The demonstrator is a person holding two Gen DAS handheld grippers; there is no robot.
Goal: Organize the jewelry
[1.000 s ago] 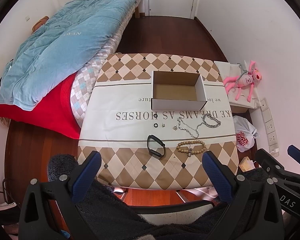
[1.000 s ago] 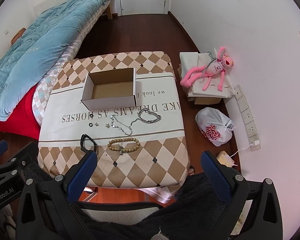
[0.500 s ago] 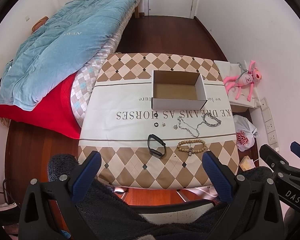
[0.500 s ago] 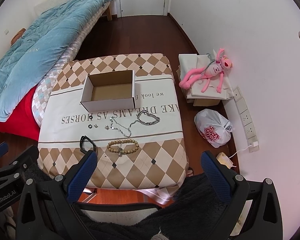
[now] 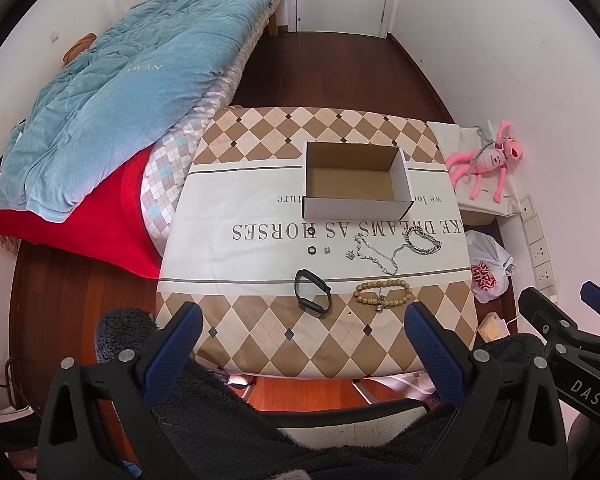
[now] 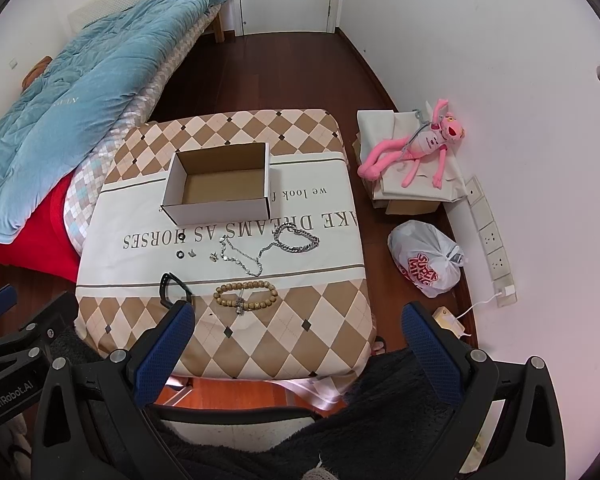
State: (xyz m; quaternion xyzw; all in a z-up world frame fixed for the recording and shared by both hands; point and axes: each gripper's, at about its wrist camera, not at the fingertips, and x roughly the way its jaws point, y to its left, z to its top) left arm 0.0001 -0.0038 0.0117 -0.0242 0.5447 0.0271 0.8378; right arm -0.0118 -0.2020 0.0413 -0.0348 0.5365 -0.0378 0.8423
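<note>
Two claws spread, clear of table; plush, bag right.

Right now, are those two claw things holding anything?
Left gripper: open, holding nothing.
Right gripper: open, holding nothing.

Brown and cream diamond cloth ahead of both grippers, white box, black band, tan beads, silver chain, pink toy, blue blanket

Both wrist views look down, seemingly from well back, sharing the table.
</note>
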